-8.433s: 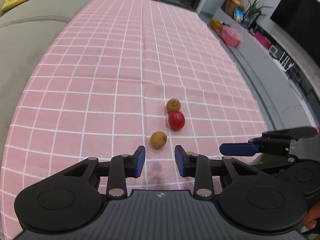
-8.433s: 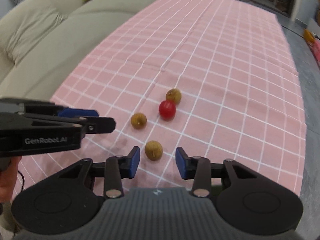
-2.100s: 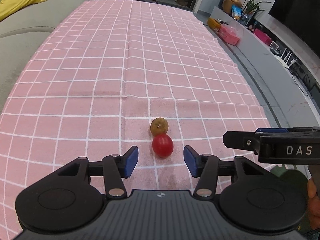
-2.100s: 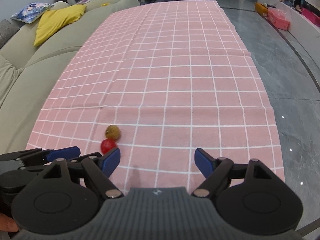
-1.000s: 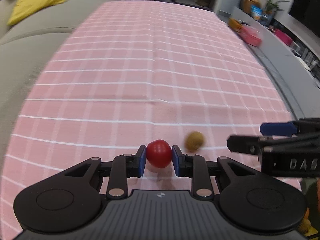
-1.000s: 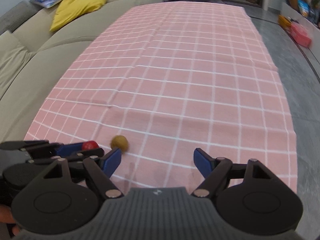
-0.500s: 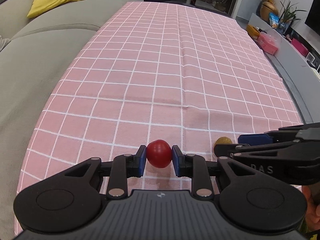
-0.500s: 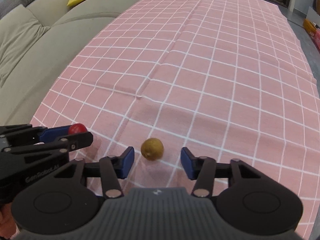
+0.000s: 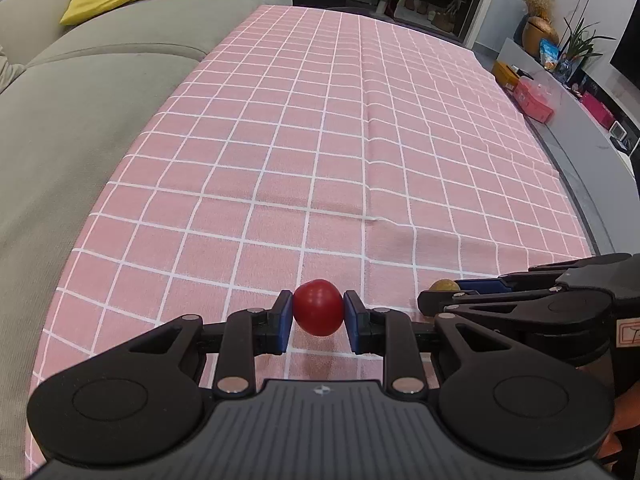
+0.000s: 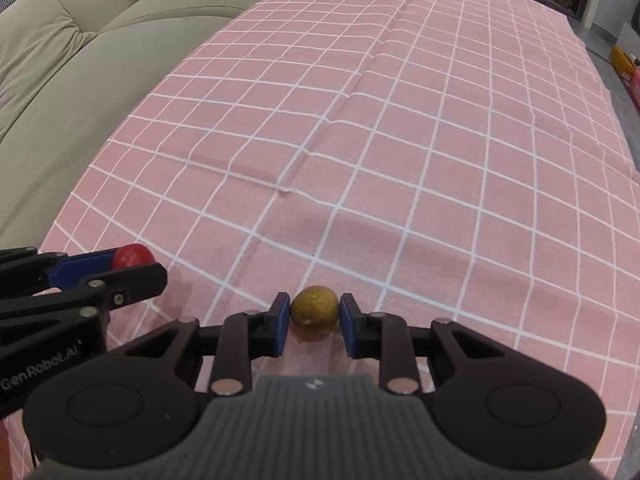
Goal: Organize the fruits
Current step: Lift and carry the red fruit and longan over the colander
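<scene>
On my left I see the grey sofa point(image 9: 80, 128) running alongside the desk point(image 9: 360, 140) with its pink checked cloth. At the desk's near edge, my left hand-held gripper point(image 9: 318, 316) is clamped on a red cherry tomato point(image 9: 318, 313). Just right of it, my right hand-held gripper point(image 10: 313, 318) has its blue pads against a brown longan point(image 10: 313, 306), which is touching the cloth.

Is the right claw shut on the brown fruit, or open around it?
Shut on it. In the right wrist view the right claw has both blue pads against the small round brown fruit, which sits low over the pink checked tablecloth.
</scene>
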